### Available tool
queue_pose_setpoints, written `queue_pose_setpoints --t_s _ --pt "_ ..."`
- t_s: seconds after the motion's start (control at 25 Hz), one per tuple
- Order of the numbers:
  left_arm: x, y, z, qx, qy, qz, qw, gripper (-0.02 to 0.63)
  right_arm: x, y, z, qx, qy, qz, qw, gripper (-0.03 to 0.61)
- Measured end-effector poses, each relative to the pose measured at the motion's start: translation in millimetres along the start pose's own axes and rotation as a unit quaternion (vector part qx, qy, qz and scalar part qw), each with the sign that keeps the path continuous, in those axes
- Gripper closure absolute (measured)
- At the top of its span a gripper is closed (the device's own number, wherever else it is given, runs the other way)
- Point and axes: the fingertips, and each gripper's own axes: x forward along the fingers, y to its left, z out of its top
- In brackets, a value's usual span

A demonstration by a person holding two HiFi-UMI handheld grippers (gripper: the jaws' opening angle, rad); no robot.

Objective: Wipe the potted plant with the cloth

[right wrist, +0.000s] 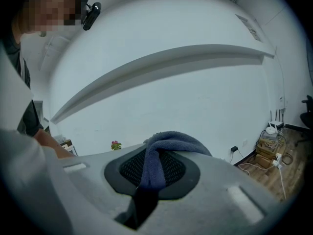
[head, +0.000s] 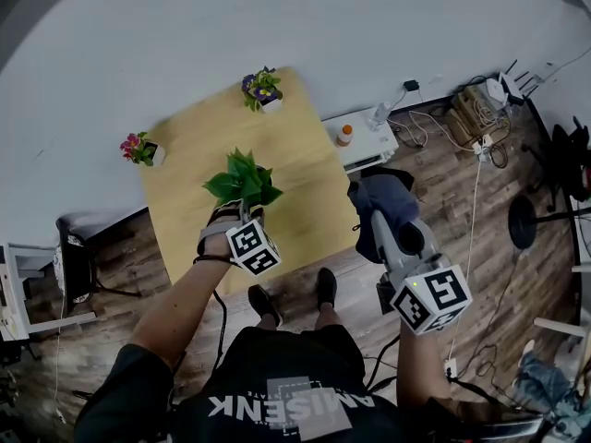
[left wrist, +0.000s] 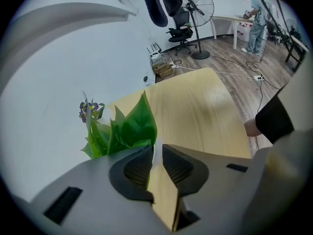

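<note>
Pinching what looks like the pale pot rim of the potted plant (head: 242, 181) at mid-table (head: 300, 160), your left gripper (left wrist: 155, 153) is risking a tip-over if the cloth (right wrist: 171, 141), which your right gripper (right wrist: 155, 173) is clamping beyond the table's edge, is dragging the leaves hard. A pink flower pot (head: 138, 148) and a purple flower pot (head: 262, 89) are sitting well apart at the far edge, blocking nothing.

Your dark blue cloth (right wrist: 168, 141) is bunched up in the right tool (right wrist: 154, 168); the leafy green potted plant (head: 242, 181) stands upright on the bench (head: 295, 155).
</note>
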Motion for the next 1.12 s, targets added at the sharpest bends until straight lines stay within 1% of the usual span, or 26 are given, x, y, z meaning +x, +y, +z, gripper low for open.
queue_pose_setpoints --t_s 0.08,0.16,0.32,0.56,0.72,0.84,0.96,1.04,1.12 --pt "1 3 0 0.004 0.002 0.003 1.0 0.56 0 1 -2 0.003 0.0 -0.001 1.0 0.534" --pt "2 3 -1 0.004 0.004 -0.002 1.0 0.575 -1 2 -4 0.004 0.0 0.0 1.0 0.534" --pt "4 0 1 0.013 0.003 -0.015 0.9998 0.575 -2 3 -6 0.006 -0.001 -0.001 1.0 0.534" --pt "2 1 4 0.004 -0.005 -0.041 0.9992 0.588 -2 5 -9 0.008 0.003 -0.001 1.0 0.534" --pt "-4 6 0 -0.011 -0.013 -0.047 0.9988 0.595 -3 4 -6 0.006 0.0 -0.001 1.0 0.534" --pt "-20 8 4 -0.031 -0.031 -0.067 0.9968 0.595 -2 7 0 0.001 -0.004 0.004 1.0 0.534" --pt "-47 14 13 -0.052 -0.062 -0.082 0.9934 0.597 -1 15 11 -0.006 -0.011 0.016 1.0 0.534" --pt "-71 22 23 -0.076 -0.091 -0.092 0.9887 0.597 1 22 19 -0.013 -0.016 0.026 0.999 0.534" --pt "-97 32 35 -0.098 -0.122 -0.104 0.9821 0.595 5 30 29 -0.021 -0.023 0.038 0.999 0.534"
